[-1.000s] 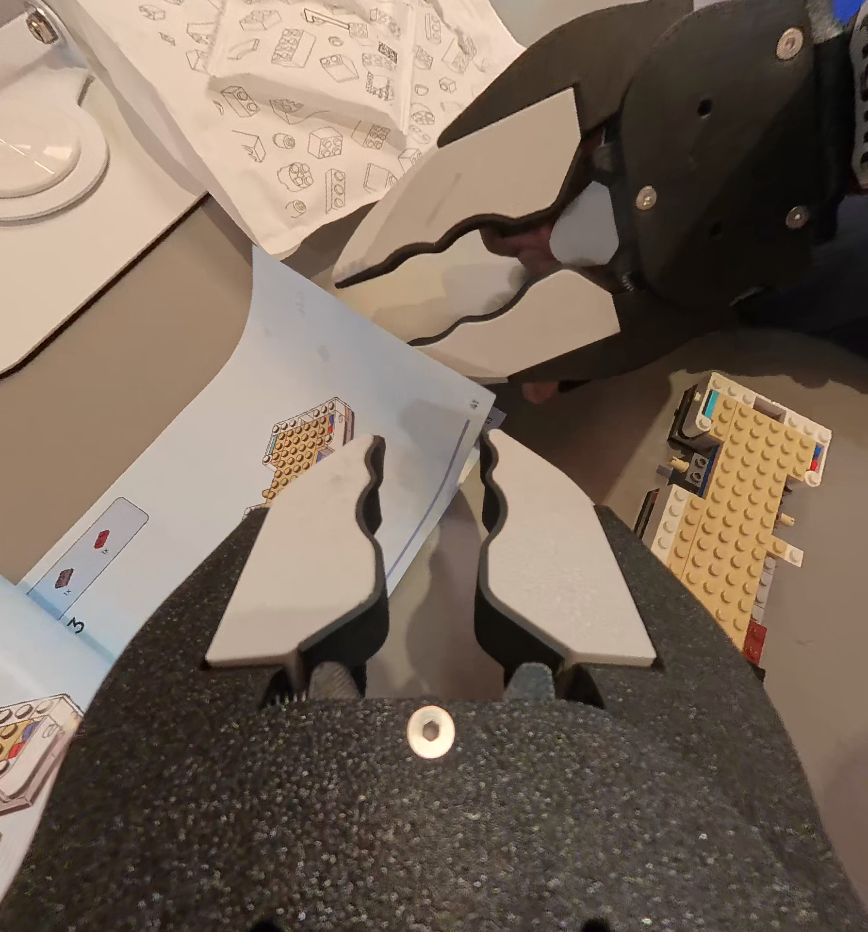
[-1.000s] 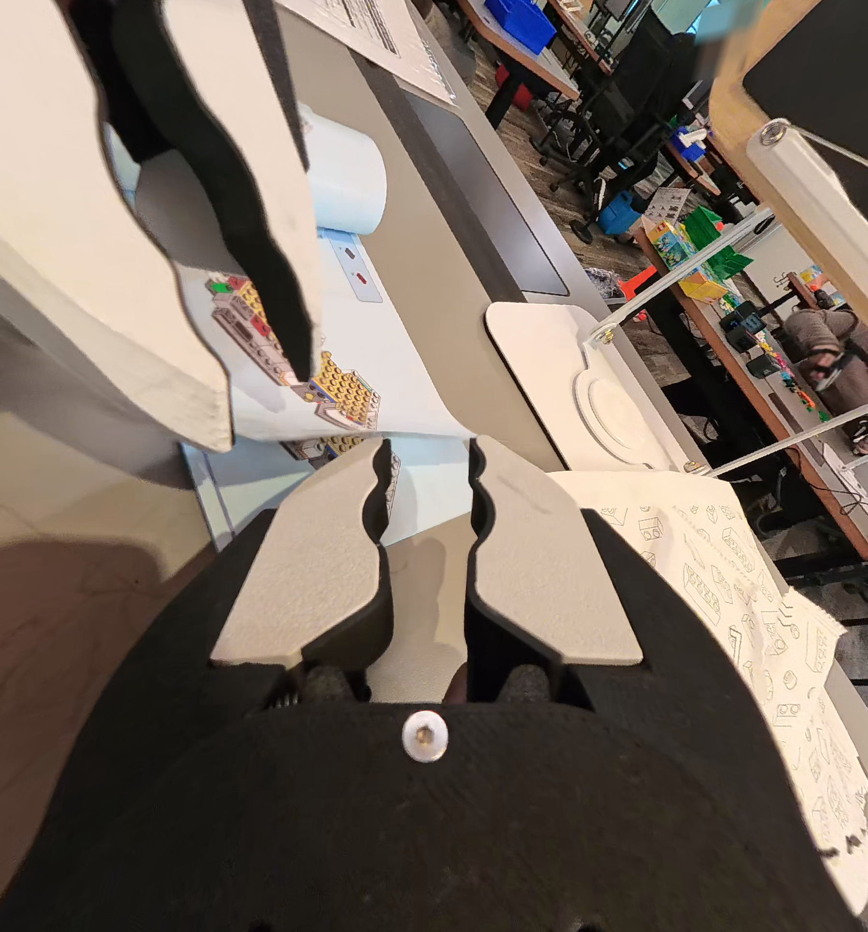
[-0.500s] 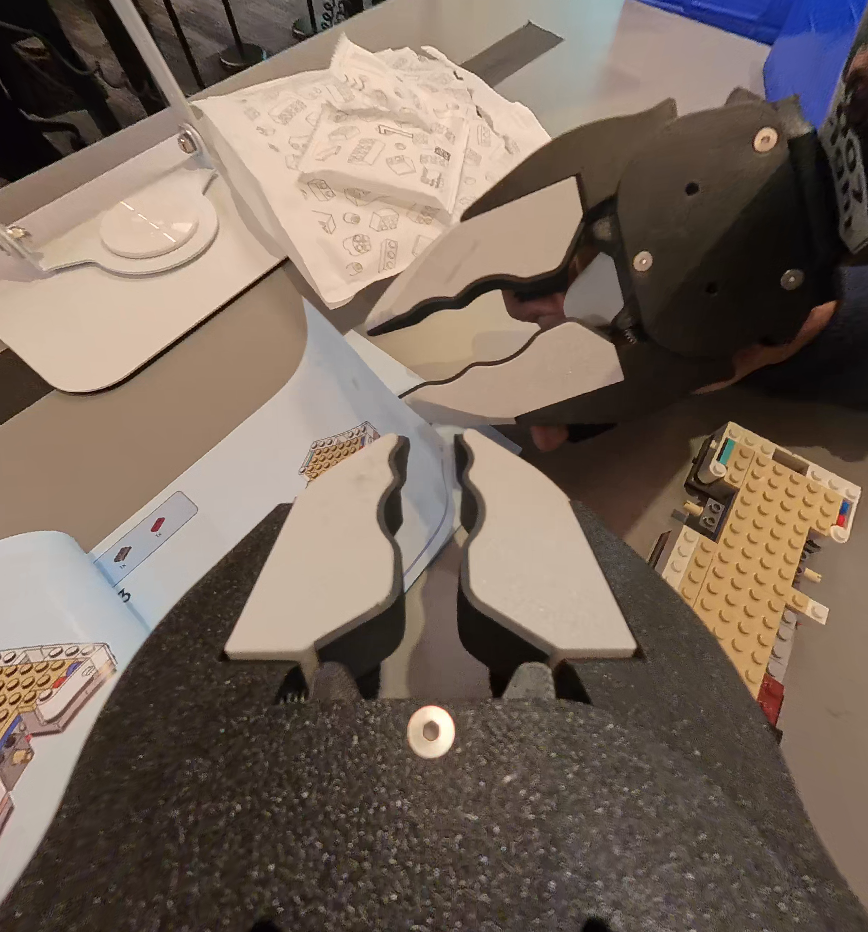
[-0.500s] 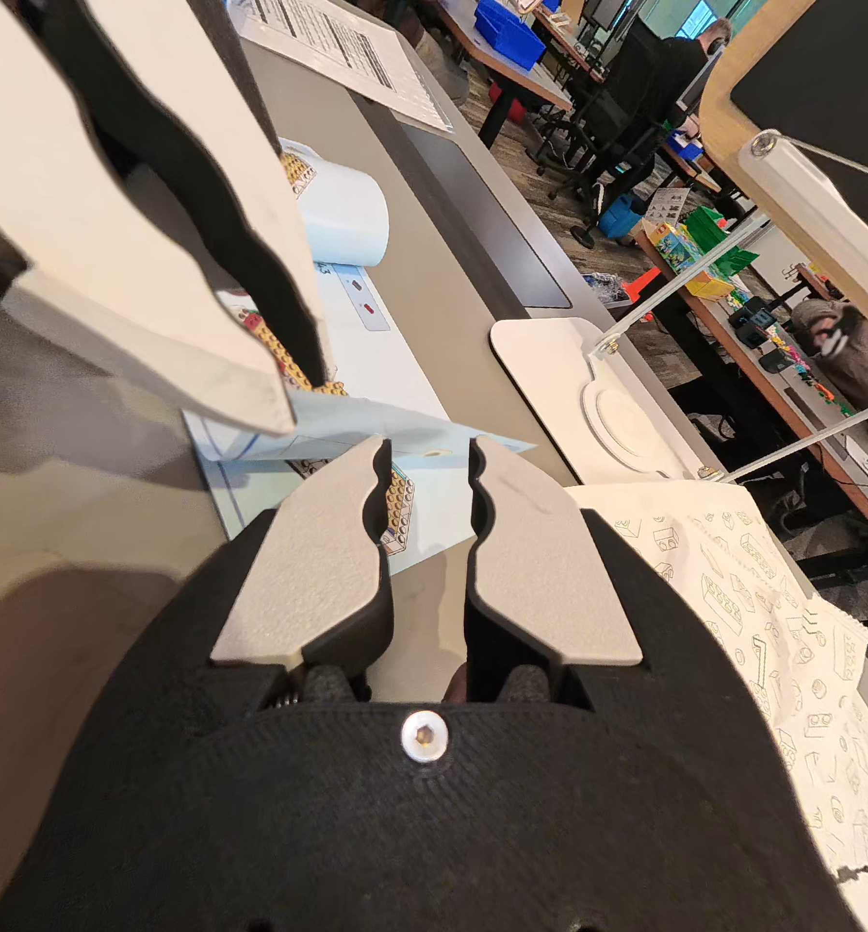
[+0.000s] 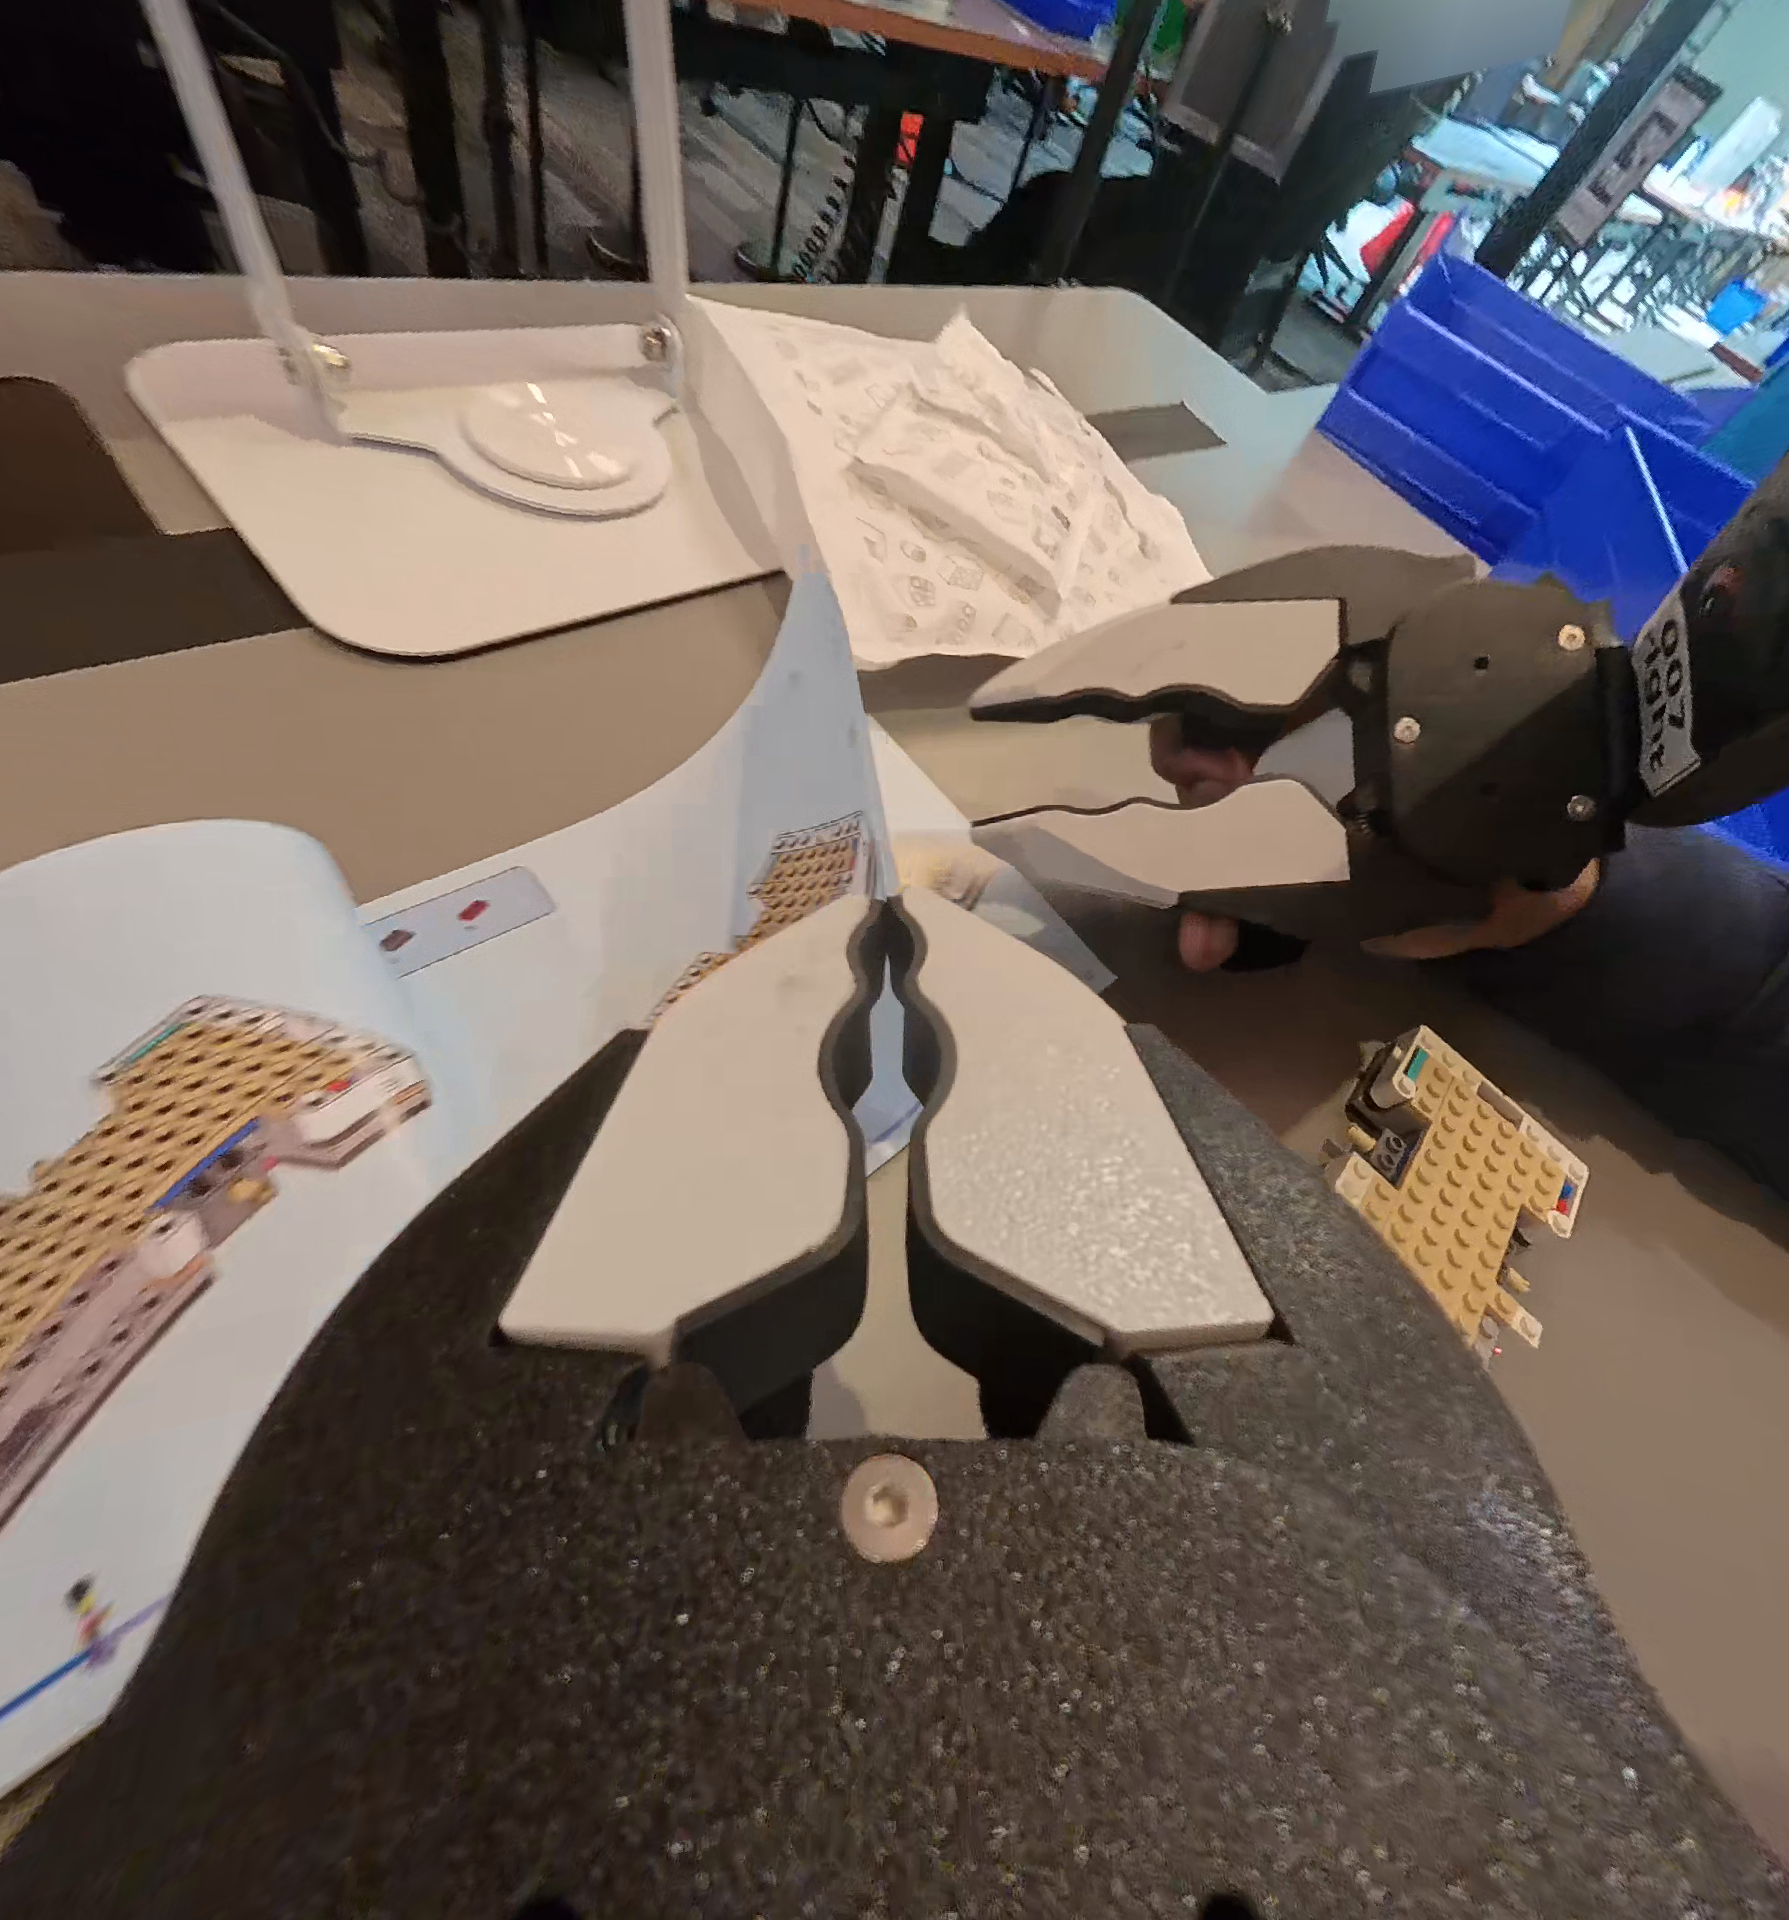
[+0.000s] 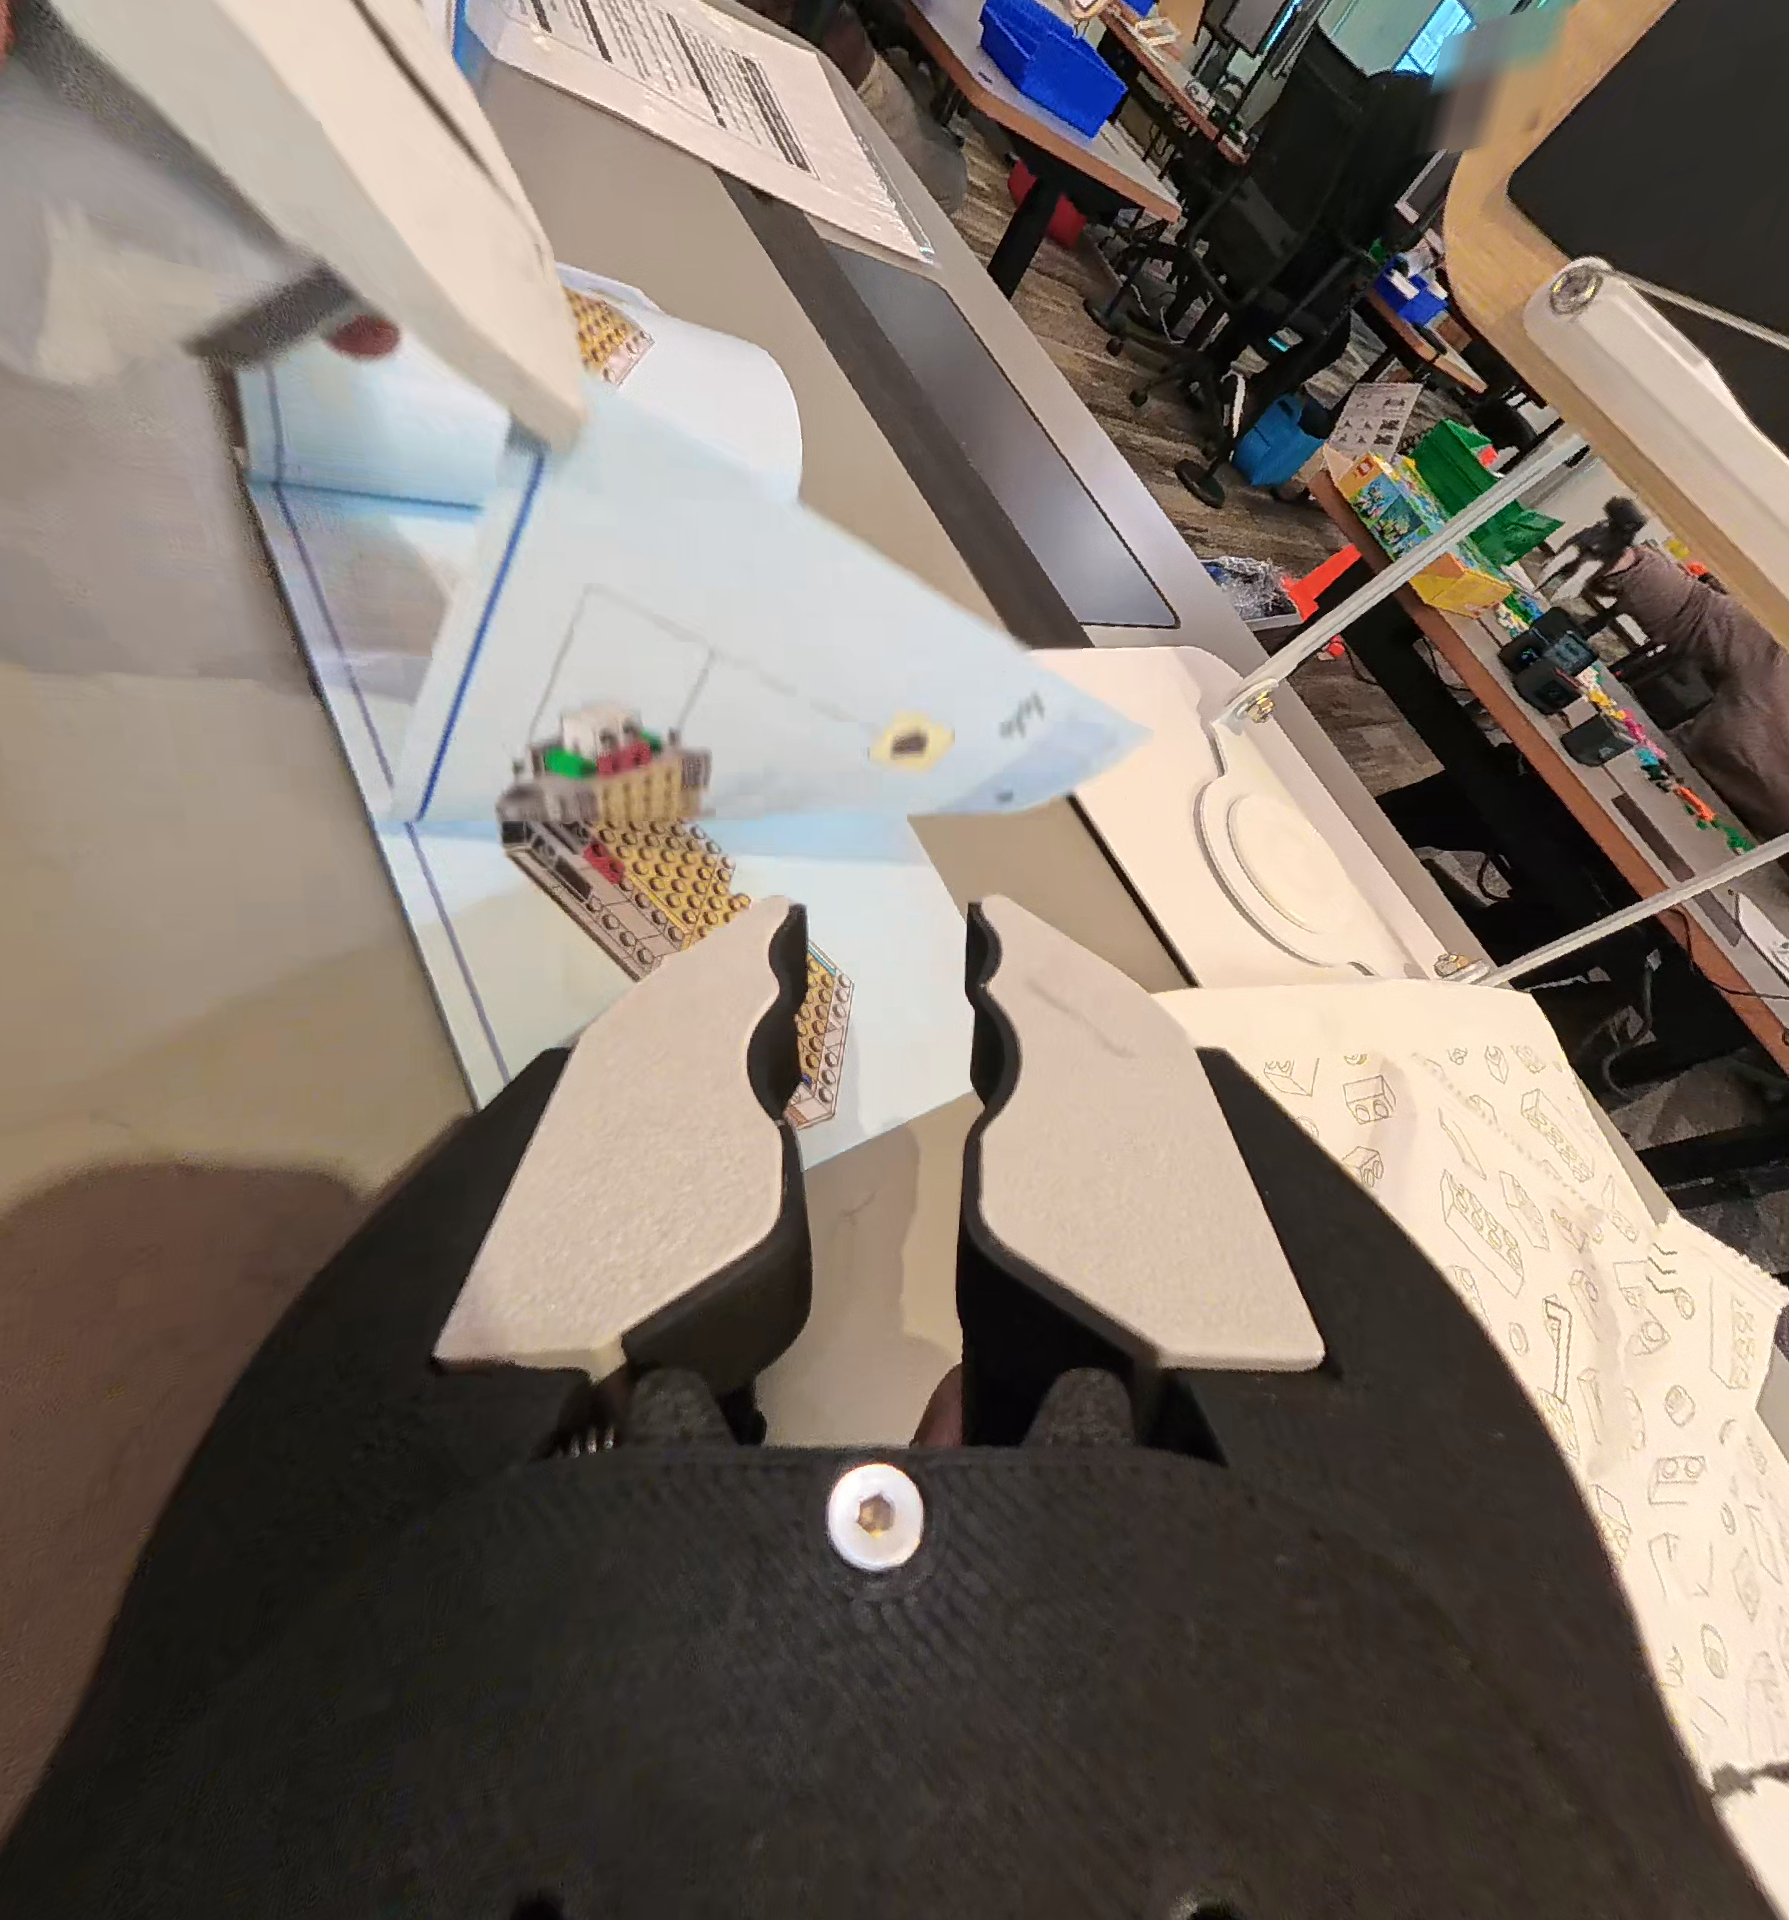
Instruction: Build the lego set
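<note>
My left gripper (image 5: 887,914) has its jaws closed on the lower edge of a page (image 5: 817,748) of the pale blue instruction booklet (image 5: 194,997), which lies open on the bench (image 5: 454,748). The pinched page stands up in a curved sheet above the spread, its free corner pointing toward the white lamp base (image 5: 433,509). From the right wrist view the same leaf (image 6: 765,644) hangs lifted over the page beneath it.

My right gripper (image 6: 879,935) has its jaws parted with nothing between them; it hovers just above the booklet's lower right page, near the printed picture of a brick model. In the left view it sits off to the right, near the lifted page but apart from it.

I judge the page thin, light and floppy. It bends freely and would crease or tear if dragged sideways, so a hold near the outer edge, well away from the spine, looks safest, with a gentle pinch.

A tan brick build (image 5: 1451,1174) rests on the bench to my right. A white paper bag printed with brick outlines (image 5: 983,488) lies crumpled beyond the booklet.
</note>
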{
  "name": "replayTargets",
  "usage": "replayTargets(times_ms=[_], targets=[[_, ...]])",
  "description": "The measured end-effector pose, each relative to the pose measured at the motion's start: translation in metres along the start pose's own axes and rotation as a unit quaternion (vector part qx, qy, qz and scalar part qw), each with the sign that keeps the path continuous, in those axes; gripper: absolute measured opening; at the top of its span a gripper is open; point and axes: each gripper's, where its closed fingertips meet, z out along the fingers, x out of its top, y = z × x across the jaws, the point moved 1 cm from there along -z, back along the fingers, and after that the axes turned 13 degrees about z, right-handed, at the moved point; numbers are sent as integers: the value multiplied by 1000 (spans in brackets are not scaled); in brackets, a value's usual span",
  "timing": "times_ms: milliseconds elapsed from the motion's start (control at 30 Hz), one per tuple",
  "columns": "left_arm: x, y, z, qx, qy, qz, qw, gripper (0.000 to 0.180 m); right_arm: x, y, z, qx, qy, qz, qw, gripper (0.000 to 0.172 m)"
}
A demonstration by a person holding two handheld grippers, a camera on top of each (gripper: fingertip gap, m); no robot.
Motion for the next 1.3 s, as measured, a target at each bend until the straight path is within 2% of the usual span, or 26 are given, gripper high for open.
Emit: replayTargets(times_ms=[33,167,333,467,600,800,933,1067,1200,1300], targets=[[0,-6,-7,11,6,-4,1000,0,-1,0,0,1,-2,1,1000,29],[-5,-36,-38,54,24,-27,998,0,-4,-2,-2,10,-19,5,1000,29],[-26,-69,-71,84,31,-79,993,0,2,-11,-6,18,-52,-12,998,29],[-41,-85,-87,101,10,-91,991,0,11,-23,-2,36,-88,-41,995,29],[-56,-95,-97,124,-23,-85,988,2,21,-34,17,39,-118,-93,988,29],[-73,-95,-106,124,-101,-54,986,26,30,-53,49,64,-160,-165,971,29],[-77,-99,-120,177,-156,19,972,37,36,-63,65,79,-162,-155,971,29],[-98,-106,-132,221,-250,75,940,43,43,-70,75,82,-155,-150,973,29],[-117,-113,-142,248,-330,117,903,34,50,-74,82,85,-152,-145,974,29],[-124,-119,-148,258,-354,132,889,14,55,-77,87,87,-151,-147,974,29]])
